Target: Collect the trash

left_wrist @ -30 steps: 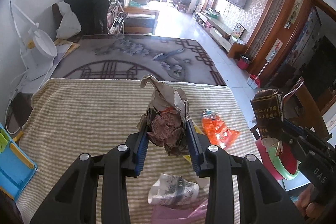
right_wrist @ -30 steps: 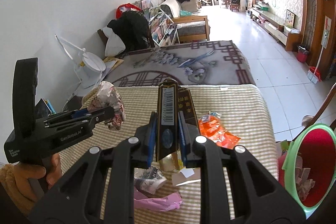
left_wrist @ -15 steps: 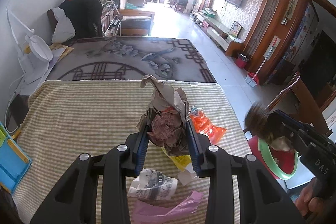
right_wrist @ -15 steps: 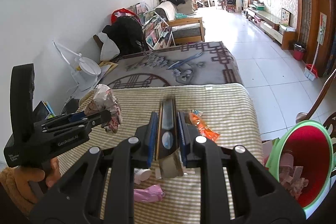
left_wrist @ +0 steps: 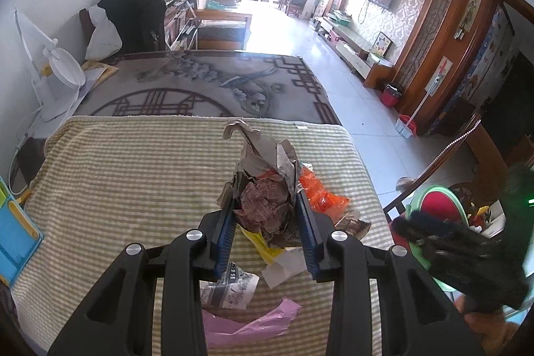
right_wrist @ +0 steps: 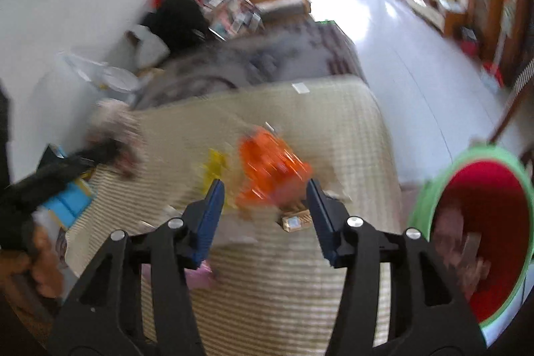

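Left fingers clamp a paper wad; right fingers spread and empty, beside the bin.

The left gripper (left_wrist: 265, 216) is clenched on a crumpled paper wad (left_wrist: 267, 189) held up between its blue pads, above the striped tablecloth (left_wrist: 133, 175). Below and just ahead of it lie a printed wrapper (left_wrist: 230, 289), a pink bag (left_wrist: 247, 326) and an orange wrapper (left_wrist: 320, 194). The right gripper (right_wrist: 265, 216) is released, nothing between its fingers, with the orange wrapper blurred just beyond them and the red bin (right_wrist: 480, 222) off to their right. Judging by this, the carry step is in hand: next the wad needs moving right, over the bin's rim, then releasing.
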Motion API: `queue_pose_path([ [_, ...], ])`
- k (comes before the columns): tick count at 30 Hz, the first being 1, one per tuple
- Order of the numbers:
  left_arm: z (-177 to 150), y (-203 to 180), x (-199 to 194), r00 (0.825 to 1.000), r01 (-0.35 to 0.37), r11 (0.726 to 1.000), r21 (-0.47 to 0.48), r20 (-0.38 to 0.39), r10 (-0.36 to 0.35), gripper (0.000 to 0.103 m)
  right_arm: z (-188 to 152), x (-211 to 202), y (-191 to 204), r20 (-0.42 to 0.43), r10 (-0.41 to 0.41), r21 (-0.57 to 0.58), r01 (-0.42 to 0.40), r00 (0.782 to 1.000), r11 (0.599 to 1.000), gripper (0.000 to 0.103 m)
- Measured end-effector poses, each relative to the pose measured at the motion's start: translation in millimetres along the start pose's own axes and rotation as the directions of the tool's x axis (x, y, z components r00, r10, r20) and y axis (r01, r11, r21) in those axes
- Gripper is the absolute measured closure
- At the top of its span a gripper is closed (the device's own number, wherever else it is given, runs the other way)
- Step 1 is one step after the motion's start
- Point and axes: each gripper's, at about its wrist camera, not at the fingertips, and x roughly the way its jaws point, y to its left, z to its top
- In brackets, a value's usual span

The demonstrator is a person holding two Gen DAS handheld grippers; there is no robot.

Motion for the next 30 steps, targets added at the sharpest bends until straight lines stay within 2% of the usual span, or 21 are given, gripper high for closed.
queue_pose_path([
  [3, -1, -1, 1, 1.000, -0.010, 1.000, -0.005, -0.008, 0.010, 0.070, -7, 22, -15, -0.063, -0.003, 0.033, 0.005, 0.998, 0.999, 0.038],
  [6, -3, -2, 3, 1.000, -0.016, 1.000, -0.013, -0.019, 0.016, 0.070, -12, 51, -18, -0.145, -0.028, -0.001, 0.028, 0.989, 1.000, 0.027],
  [7, -4, -2, 3, 1.000, -0.018, 1.000, -0.013, -0.022, 0.018, 0.070, -15, 54, -19, -0.155, -0.033, -0.003, 0.033, 0.987, 0.999, 0.026],
  [9, -4, -1, 3, 0.999, -0.027, 1.000, -0.012, -0.020, 0.026, 0.070, -15, 64, -23, -0.171, -0.017, 0.029, 0.023, 0.985, 0.999, 0.016],
  [12, -2, -1, 4, 0.999, -0.036, 0.999, -0.021, -0.027, 0.036, 0.070, -13, 80, -28, -0.184, 0.007, 0.118, 0.015, 0.983, 0.993, 0.014],
  [16, -3, 2, 6, 0.998, -0.049, 0.999, -0.024, -0.036, 0.048, 0.070, -15, 104, -21, -0.222, -0.068, 0.085, 0.088, 0.973, 0.992, 0.014],
  [17, -3, 3, 7, 0.998, -0.051, 0.998, -0.024, -0.037, 0.050, 0.070, -17, 109, -20, -0.231, -0.087, 0.069, 0.106, 0.969, 0.992, 0.016],
  [18, -2, 5, 7, 0.998, -0.053, 0.998, -0.025, -0.039, 0.052, 0.070, -19, 114, -18, -0.240, -0.109, 0.052, 0.124, 0.965, 0.991, 0.029],
  [19, -2, 6, 8, 0.998, -0.056, 0.998, -0.025, -0.040, 0.055, 0.070, -20, 117, -15, -0.237, -0.136, 0.025, 0.146, 0.962, 0.989, 0.031],
  [20, -1, 7, 8, 0.997, -0.059, 0.998, -0.026, -0.041, 0.058, 0.070, -20, 116, -13, -0.224, -0.139, 0.010, 0.145, 0.965, 0.989, 0.043],
  [21, 0, 8, 9, 0.997, -0.060, 0.998, -0.026, -0.042, 0.059, 0.070, -19, 114, -12, -0.220, -0.106, 0.019, 0.112, 0.970, 0.993, 0.057],
  [23, 1, 10, 10, 0.997, -0.066, 0.997, -0.031, -0.044, 0.065, 0.070, -16, 109, -11, -0.200, -0.091, 0.023, 0.097, 0.975, 0.995, 0.068],
  [25, 3, 11, 12, 0.997, -0.064, 0.997, -0.034, -0.047, 0.063, 0.070, -11, 96, -10, -0.170, -0.068, 0.017, 0.072, 0.983, 0.997, 0.073],
  [26, 4, 10, 13, 0.997, -0.064, 0.997, -0.032, -0.046, 0.062, 0.070, -9, 89, -11, -0.160, -0.051, 0.018, 0.054, 0.986, 0.998, 0.094],
  [30, 7, 0, 18, 0.998, -0.049, 0.999, -0.020, -0.048, 0.048, 0.070, -3, 57, -18, -0.100, -0.006, 0.038, 0.010, 0.995, 0.999, 0.094],
])
